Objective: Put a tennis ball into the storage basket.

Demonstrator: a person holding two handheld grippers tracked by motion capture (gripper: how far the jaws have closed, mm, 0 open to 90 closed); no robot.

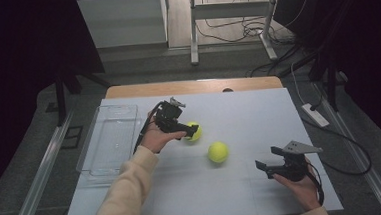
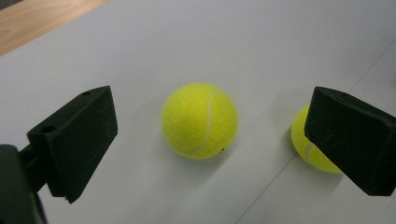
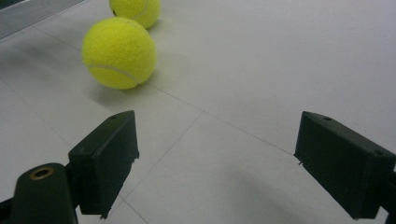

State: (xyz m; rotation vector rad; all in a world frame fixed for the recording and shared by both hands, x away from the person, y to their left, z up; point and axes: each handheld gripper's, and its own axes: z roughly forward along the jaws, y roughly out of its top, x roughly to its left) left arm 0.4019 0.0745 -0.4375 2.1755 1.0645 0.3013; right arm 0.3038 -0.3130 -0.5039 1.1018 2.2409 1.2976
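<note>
Two yellow tennis balls lie on the white table top. The farther ball point(image 1: 195, 132) point(image 2: 200, 120) sits between the wide-spread jaws of my left gripper point(image 1: 192, 131) point(image 2: 215, 133), and neither jaw touches it. The nearer ball point(image 1: 218, 152) point(image 3: 119, 52) rests just to the right; in the left gripper view this ball point(image 2: 308, 150) is partly hidden behind the right-hand jaw. My right gripper point(image 1: 263, 166) point(image 3: 217, 163) stands open near the front right of the table, pointing toward the balls, with nothing between its jaws. The farther ball point(image 3: 136, 10) shows at the top edge of the right gripper view.
A clear plastic tray point(image 1: 88, 144) lies at the left side of the table, with nothing in it. A strip of bare wood point(image 1: 192, 87) runs along the table's far edge. Cables and a metal frame point(image 1: 230, 15) stand on the floor beyond.
</note>
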